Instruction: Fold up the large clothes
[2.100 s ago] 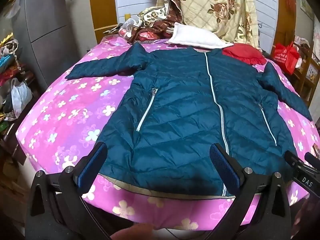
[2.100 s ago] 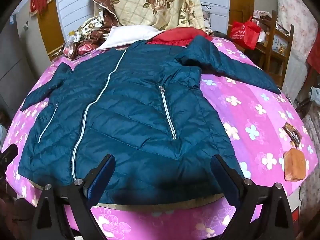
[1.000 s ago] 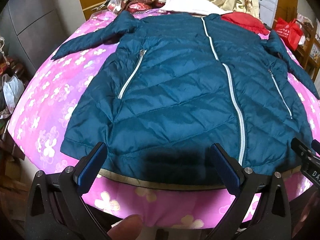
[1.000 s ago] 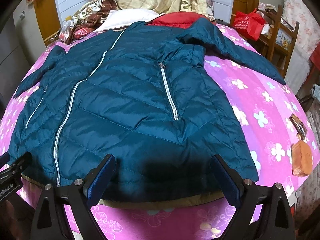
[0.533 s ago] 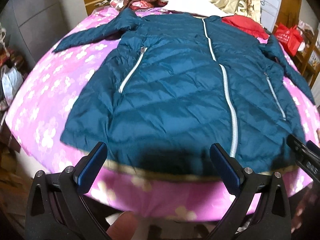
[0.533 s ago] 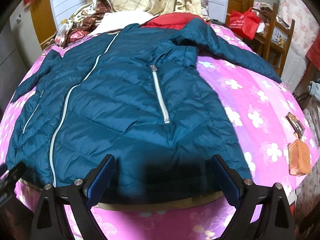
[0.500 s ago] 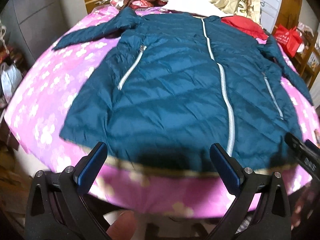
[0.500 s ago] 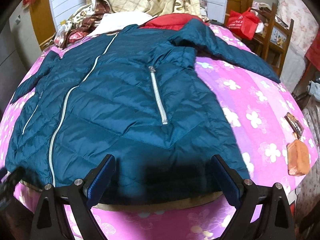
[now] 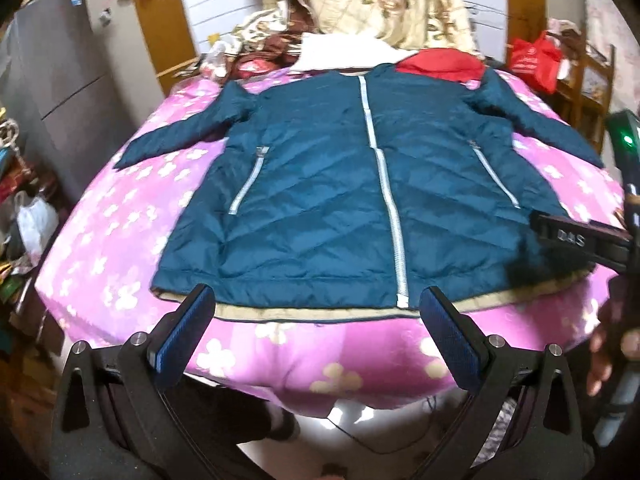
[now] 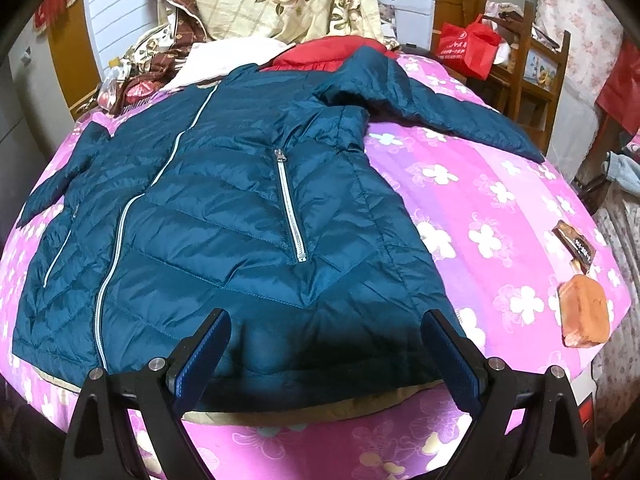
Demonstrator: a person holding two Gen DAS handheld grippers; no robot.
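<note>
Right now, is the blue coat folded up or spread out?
Spread out. The coat lies flat on the bed, zipped, both sleeves out to the sides, nothing folded over yet.

Right black two-finger gripper [image 9: 580, 238] cut off by left view's edge, teal quilted down jacket's [image 10: 224, 216] hem partly hidden behind blue pads [image 10: 202, 356], small brown wrapper's [image 10: 576, 246] print unreadable
</note>
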